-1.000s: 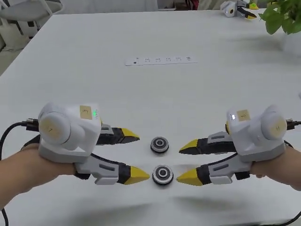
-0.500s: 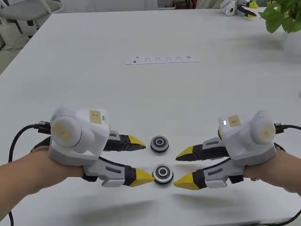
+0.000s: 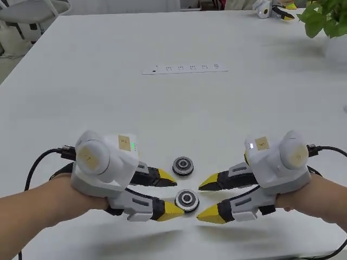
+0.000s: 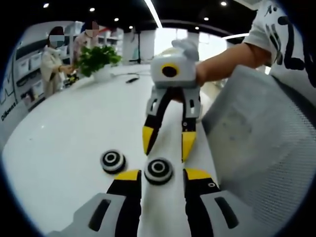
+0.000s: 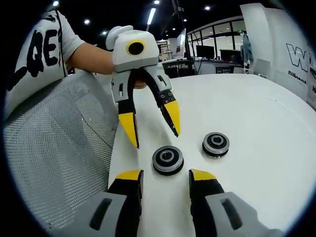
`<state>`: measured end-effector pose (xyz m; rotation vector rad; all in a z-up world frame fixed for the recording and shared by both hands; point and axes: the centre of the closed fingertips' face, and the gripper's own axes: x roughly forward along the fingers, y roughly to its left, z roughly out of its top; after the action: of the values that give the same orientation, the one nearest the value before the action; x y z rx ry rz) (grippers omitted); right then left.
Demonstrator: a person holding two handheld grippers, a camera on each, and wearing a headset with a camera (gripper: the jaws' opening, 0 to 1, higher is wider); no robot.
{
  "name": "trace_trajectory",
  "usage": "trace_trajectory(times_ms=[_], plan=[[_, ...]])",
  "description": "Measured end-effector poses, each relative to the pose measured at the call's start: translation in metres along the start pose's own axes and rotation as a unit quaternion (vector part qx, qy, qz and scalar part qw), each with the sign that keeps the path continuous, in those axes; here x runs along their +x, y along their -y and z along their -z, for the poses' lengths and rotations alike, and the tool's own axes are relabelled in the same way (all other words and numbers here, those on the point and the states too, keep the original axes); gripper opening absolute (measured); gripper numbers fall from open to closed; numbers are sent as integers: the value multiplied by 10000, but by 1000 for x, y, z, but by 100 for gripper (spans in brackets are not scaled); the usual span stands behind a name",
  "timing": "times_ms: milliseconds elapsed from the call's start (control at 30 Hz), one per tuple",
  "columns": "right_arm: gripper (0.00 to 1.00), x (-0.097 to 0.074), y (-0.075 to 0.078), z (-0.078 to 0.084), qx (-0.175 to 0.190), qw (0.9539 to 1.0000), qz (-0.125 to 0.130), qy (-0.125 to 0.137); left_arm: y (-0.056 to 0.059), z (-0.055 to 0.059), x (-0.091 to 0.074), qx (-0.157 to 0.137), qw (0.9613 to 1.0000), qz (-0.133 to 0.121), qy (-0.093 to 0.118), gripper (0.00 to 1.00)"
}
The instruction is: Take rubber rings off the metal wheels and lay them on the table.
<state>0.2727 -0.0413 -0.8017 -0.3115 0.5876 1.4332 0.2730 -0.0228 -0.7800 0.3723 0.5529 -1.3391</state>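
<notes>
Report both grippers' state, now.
Left gripper: open, holding nothing, near wheel at its tips.
Right gripper: open, holding nothing, facing the same wheel.

I count two metal wheels on the tabletop (image 3: 108, 81), both on my side of the power strip (image 3: 184, 69): the near wheel (image 3: 186, 199) and the far wheel (image 3: 182, 166), which lies closer to the strip. Each carries one rubber ring (image 5: 155, 160), so two rings. I have two tools, the left tool (image 3: 179, 196) and the right tool (image 3: 198, 202). There is one power strip. Beyond the strip I see one plant (image 3: 325, 19), one spare tool (image 3: 271, 9) and one chair (image 3: 27, 11).
</notes>
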Motion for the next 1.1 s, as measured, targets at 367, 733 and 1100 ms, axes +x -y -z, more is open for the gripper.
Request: trace_trajectory(times_ms=[367, 733, 1100], plan=[[34, 0, -2, 0, 37, 10000, -9, 4, 0, -2, 7, -190, 9998, 51, 52, 24], [34, 1, -4, 3, 49, 10000, -16, -22, 0, 2, 16, -193, 9998, 26, -23, 21], [34, 5, -5, 4, 37, 10000, -33, -35, -1, 0, 21, -62, 9999, -80, 23, 15]])
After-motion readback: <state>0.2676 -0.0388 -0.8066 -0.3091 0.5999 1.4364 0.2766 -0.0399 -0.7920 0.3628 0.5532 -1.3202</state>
